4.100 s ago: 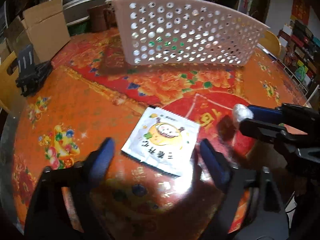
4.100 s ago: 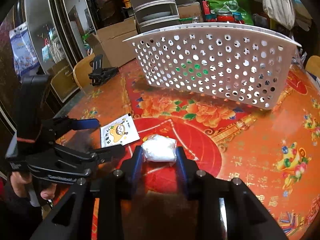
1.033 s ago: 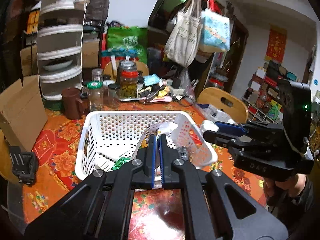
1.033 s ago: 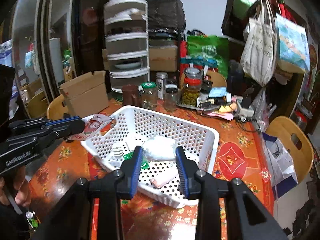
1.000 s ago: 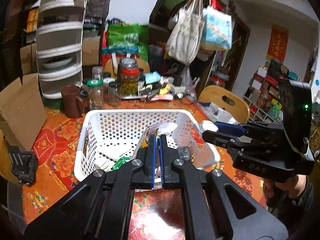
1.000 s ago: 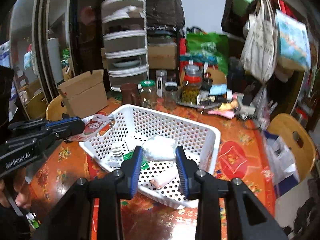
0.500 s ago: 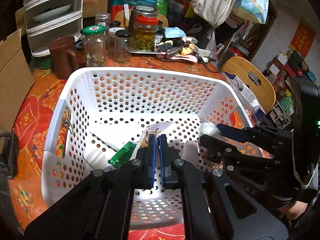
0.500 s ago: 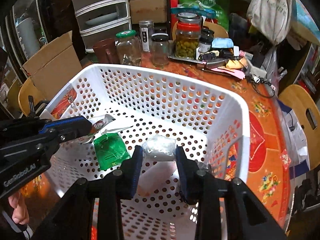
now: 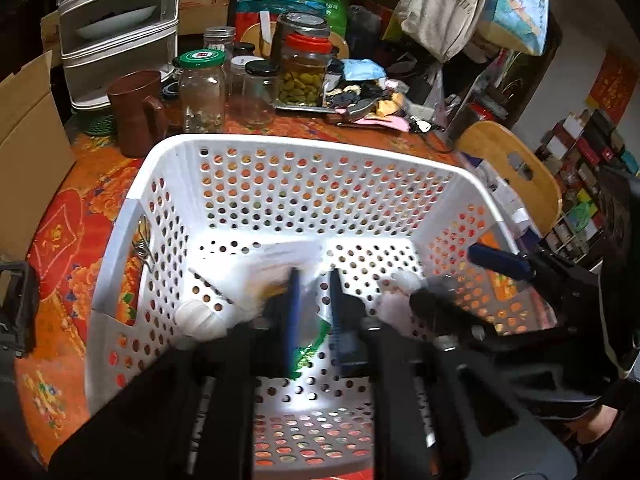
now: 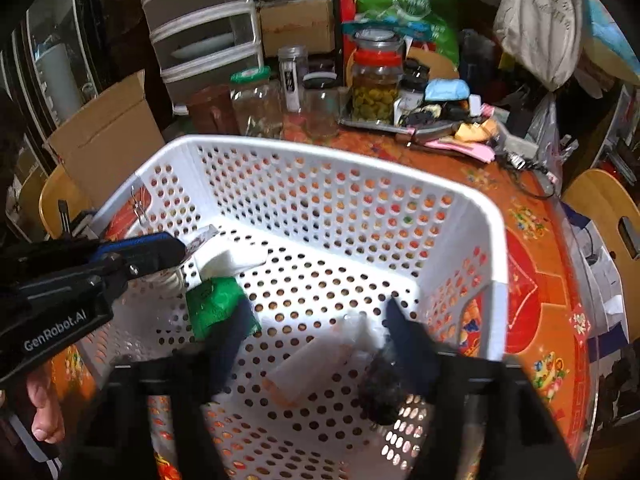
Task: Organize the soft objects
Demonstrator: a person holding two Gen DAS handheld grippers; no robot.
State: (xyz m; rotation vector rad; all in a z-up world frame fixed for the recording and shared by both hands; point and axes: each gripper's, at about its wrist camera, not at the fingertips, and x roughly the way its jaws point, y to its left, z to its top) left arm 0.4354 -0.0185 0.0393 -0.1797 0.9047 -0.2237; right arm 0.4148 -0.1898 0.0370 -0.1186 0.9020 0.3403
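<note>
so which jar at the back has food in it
The red-lidded jar, packed with green pickles. The green-lidded jar and the black-lidded jar beside it look nearly empty.

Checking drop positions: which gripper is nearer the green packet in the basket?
Left. The left gripper hangs right over the green packet, which shows between its fingers; the right gripper is further along the basket floor.

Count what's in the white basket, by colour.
White: 3 (sachet, ribbed bottle, pouch)
Green packet: 1
Pink-white packet: 1
Dark clump: 1
Total: 6
</note>
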